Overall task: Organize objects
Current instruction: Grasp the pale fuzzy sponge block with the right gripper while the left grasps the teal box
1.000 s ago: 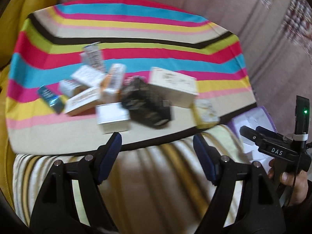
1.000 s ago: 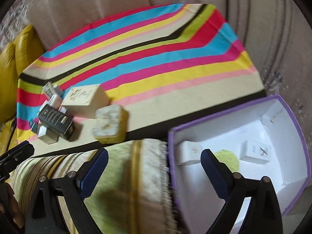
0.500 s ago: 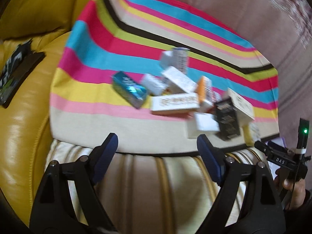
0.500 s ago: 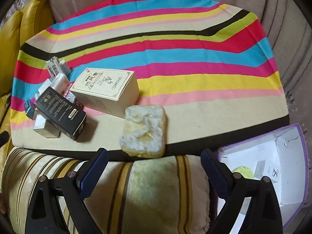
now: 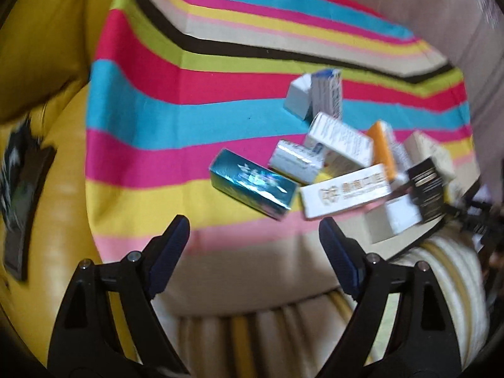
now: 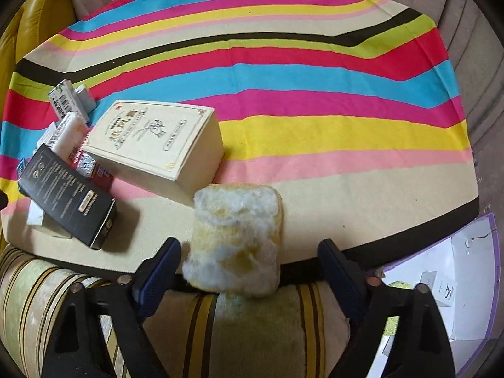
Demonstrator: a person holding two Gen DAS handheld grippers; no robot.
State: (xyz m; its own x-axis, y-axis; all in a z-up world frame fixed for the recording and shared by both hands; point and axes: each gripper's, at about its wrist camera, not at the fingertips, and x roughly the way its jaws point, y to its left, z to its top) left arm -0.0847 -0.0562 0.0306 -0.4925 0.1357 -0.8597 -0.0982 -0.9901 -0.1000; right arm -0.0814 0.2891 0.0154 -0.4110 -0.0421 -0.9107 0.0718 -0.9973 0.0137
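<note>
A striped cloth [image 5: 151, 119] carries a pile of small boxes. In the left wrist view my left gripper [image 5: 253, 233] is open and hangs just short of a shiny teal box [image 5: 252, 186], with nothing between its fingers. Beside the teal box lie a white box with gold print [image 5: 345, 190], an orange box [image 5: 382, 148] and a black box [image 5: 426, 186]. In the right wrist view my right gripper [image 6: 249, 252] straddles a yellow-white sponge [image 6: 236, 242]. Its jaws are closing. The left pad sits near the sponge's edge and the right pad stands clear of it.
A large cream box [image 6: 157, 141] and the black box [image 6: 66, 198] lie left of the sponge. A purple-rimmed white box [image 6: 491, 252] holding small items sits at the lower right. A striped cushion [image 6: 252, 330] is below the cloth, and a yellow sofa [image 5: 47, 47] is on the left.
The left gripper swung left along the pile until the teal box lay ahead of it. The right gripper moved from the purple-rimmed box to the sponge, and its jaws narrowed.
</note>
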